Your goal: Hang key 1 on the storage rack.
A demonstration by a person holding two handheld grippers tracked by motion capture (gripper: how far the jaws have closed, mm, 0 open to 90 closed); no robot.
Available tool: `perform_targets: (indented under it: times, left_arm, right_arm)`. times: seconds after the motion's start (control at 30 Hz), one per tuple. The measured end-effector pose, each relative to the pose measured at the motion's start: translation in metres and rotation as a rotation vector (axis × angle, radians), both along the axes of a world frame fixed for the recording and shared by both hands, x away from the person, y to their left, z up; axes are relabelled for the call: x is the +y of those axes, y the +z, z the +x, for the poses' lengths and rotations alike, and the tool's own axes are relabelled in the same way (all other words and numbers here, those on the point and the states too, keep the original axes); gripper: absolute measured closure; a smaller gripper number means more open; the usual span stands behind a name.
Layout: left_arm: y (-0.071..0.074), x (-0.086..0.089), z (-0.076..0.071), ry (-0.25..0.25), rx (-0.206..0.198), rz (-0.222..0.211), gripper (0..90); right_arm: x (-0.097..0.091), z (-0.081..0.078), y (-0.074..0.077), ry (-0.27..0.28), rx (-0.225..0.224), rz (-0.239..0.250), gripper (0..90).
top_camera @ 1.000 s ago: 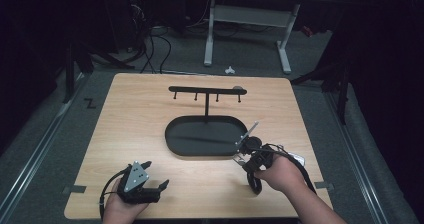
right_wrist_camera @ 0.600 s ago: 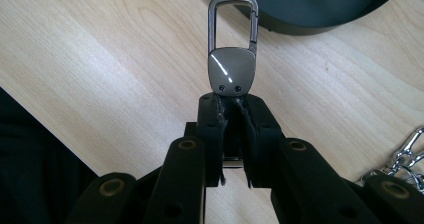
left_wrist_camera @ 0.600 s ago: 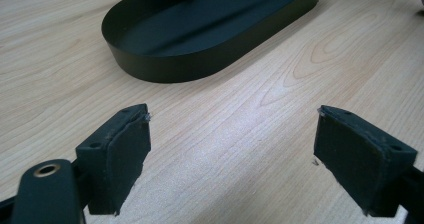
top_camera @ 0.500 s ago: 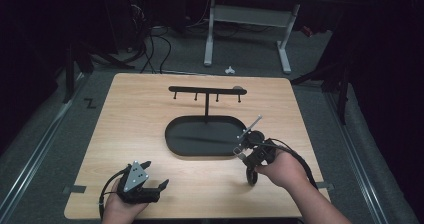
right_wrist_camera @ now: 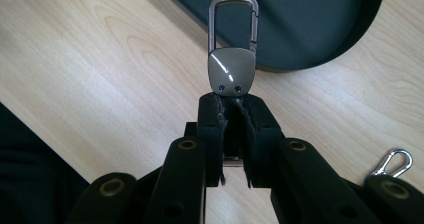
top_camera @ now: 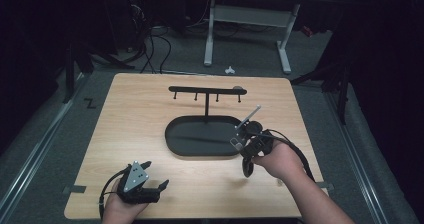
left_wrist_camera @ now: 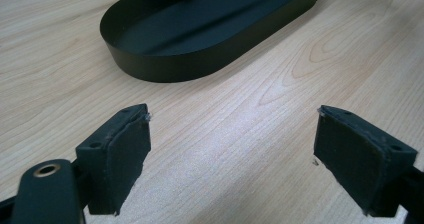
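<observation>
While our left gripper (top_camera: 150, 176) rests on the counter (top_camera: 140, 119) near its front edge with fingers (left_wrist_camera: 120, 149) wide apart, we see the right gripper (right_wrist_camera: 232, 101) clamped on a metal carabiner keychain (right_wrist_camera: 232, 59), held over the rim of the black oval tray (top_camera: 200, 146).

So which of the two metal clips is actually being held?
The larger gunmetal carabiner clip, pinched in the right gripper. The small silver snap hook lies loose on the table.
</observation>
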State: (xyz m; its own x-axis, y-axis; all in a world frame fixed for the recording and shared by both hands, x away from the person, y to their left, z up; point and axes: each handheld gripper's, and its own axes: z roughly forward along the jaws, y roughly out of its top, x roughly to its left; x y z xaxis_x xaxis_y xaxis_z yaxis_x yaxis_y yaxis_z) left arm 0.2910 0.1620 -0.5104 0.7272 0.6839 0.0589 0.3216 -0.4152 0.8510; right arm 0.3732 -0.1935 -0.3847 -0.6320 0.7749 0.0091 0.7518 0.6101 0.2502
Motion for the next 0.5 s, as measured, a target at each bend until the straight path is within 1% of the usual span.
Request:
perform_targets:
  times: [0.27,0.5]
  left_arm:
    - [0.000,0.001,0.000,0.001,0.001,-0.003,15.6]
    - [0.000,0.000,0.000,-0.003,0.002,-0.002,15.6]
  right_arm:
    - [0.006,0.011,0.011,-0.009,-0.014,0.006,80.8]
    - [0.012,0.021,0.022,-0.014,-0.040,0.018,80.9]
